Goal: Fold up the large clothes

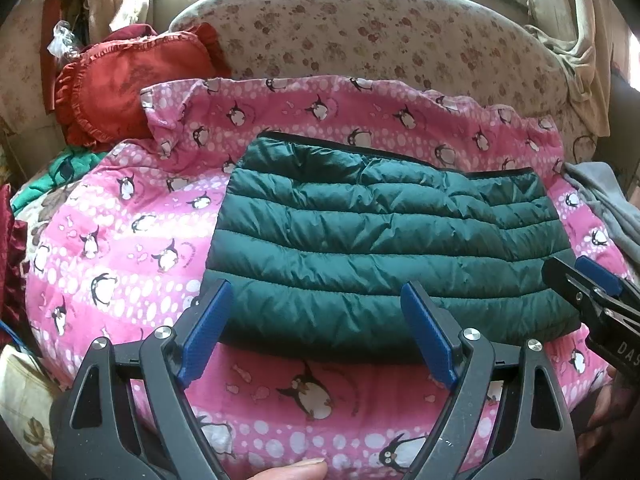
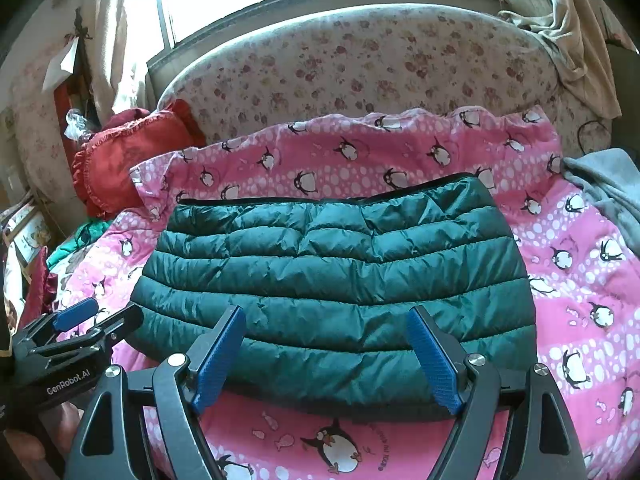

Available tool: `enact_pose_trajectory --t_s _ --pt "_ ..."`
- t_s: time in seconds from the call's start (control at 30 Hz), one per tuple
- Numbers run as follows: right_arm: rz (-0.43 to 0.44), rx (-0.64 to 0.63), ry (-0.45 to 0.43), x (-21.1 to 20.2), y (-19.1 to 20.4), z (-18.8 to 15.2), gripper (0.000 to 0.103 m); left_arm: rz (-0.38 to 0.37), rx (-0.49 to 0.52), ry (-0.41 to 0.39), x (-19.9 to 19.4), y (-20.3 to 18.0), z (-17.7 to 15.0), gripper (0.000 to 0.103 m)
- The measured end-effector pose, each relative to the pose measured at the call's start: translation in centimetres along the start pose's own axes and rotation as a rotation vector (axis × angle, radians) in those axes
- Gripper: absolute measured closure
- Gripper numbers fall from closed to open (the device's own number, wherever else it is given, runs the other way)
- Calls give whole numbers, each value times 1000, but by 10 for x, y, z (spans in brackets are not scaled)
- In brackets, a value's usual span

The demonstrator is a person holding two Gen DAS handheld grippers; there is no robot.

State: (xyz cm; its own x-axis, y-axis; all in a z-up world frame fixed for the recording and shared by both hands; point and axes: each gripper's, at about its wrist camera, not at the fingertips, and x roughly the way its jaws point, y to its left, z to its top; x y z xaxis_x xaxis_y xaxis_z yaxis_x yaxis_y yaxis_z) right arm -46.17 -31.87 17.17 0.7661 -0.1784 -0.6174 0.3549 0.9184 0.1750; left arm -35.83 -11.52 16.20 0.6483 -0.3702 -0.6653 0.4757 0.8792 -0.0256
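Observation:
A dark green quilted puffer jacket (image 1: 384, 232) (image 2: 332, 292) lies folded into a wide rectangle on the pink penguin-print quilt (image 1: 120, 216) (image 2: 580, 280). A black zipper edge runs along its far side. My left gripper (image 1: 316, 296) hovers open just before the jacket's near edge, towards its left half, nothing between its blue pads. My right gripper (image 2: 326, 320) is open too, over the near edge nearer the middle, holding nothing. In the left wrist view the right gripper (image 1: 580, 280) pokes in at the jacket's right end. In the right wrist view the left gripper (image 2: 100, 316) shows at the left end.
A red ruffled cushion (image 1: 124, 88) (image 2: 124, 156) lies at the back left against a floral sofa back (image 1: 360, 32) (image 2: 360, 64). Grey cloth (image 1: 608, 204) (image 2: 608, 188) lies at the right, green fabric (image 1: 60, 168) at the left. A thumb (image 1: 292, 470) shows below.

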Motion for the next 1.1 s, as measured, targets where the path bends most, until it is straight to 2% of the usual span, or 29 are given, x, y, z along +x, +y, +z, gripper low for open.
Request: enact_pose_trajectory --t_s 1.1 --pt "-4 17 40 10 0 -6 23 -12 1 23 6 -1 -5 17"
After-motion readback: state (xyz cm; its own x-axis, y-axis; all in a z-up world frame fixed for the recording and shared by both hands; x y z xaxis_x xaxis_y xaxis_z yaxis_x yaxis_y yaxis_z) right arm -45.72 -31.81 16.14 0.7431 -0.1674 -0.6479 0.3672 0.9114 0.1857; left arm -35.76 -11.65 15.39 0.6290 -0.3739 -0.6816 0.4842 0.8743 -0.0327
